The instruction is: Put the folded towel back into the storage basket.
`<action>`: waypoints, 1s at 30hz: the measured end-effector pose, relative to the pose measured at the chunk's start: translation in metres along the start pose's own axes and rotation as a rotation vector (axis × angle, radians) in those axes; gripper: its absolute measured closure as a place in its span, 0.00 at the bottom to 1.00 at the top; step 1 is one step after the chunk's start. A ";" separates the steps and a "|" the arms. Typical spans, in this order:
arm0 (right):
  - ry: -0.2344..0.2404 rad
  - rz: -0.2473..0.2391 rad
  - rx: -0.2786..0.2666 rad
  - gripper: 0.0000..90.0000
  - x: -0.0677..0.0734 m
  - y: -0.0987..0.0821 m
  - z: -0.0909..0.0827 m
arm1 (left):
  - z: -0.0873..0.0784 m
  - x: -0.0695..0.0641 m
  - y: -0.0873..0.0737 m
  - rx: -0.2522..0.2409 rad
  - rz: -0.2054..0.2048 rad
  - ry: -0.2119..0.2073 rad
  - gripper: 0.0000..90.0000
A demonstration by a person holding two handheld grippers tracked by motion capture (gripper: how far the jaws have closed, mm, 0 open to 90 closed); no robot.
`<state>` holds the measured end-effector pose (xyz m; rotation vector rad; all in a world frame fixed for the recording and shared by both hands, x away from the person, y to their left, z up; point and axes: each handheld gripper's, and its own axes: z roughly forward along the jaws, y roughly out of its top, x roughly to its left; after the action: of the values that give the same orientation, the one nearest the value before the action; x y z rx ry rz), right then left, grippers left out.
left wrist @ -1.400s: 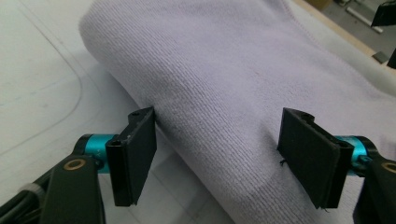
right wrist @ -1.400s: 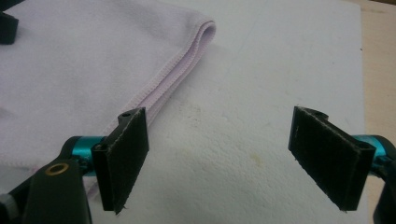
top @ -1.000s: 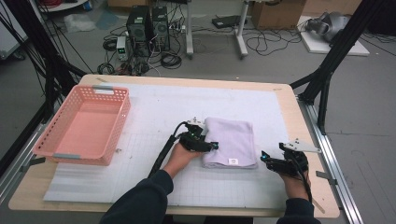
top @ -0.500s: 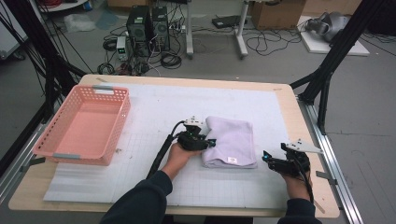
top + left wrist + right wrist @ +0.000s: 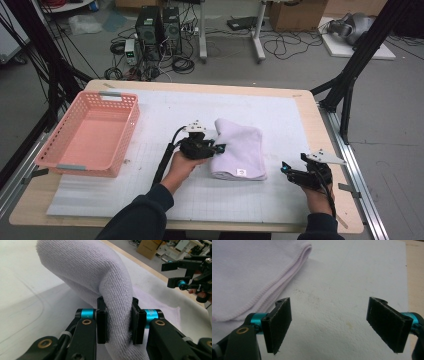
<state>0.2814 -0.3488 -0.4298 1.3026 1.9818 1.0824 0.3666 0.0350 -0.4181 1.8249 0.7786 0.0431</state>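
Note:
A folded lilac towel (image 5: 242, 145) lies on the white mat in the middle of the table. My left gripper (image 5: 219, 148) is at its left edge, and its jaws have just been closing with the towel between them. In the left gripper view the pads pinch a thick fold of the towel (image 5: 100, 270), which arches up from the mat; the left gripper (image 5: 117, 325) is shut on it. My right gripper (image 5: 285, 167) rests on the mat to the right of the towel, open. Between its jaws, the right gripper (image 5: 329, 325) has only bare mat, with the towel's hem (image 5: 249, 270) at upper left.
A pink plastic basket (image 5: 127, 125) stands at the table's left side. The white mat (image 5: 165, 200) covers most of the wooden tabletop. The right gripper (image 5: 172, 272) appears far off in the left gripper view. Black frame struts rise beyond the right corner.
The left gripper's jaws closed on the towel's left edge and raised it a little, so the edge now bulges upward. The right hand kept still.

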 end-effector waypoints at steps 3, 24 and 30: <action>0.000 -0.003 0.004 0.21 0.001 0.000 0.000 | -0.011 0.003 0.002 0.000 0.009 0.017 0.80; 0.008 -0.011 -0.003 0.21 0.004 0.003 0.002 | -0.081 0.004 0.037 -0.085 0.095 0.067 0.81; 0.007 -0.014 0.000 0.21 0.005 0.004 0.003 | -0.099 0.002 0.051 -0.101 0.122 0.087 0.81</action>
<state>0.2837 -0.3426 -0.4285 1.2849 1.9931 1.0823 0.3543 0.1083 -0.3360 1.7817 0.7119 0.2380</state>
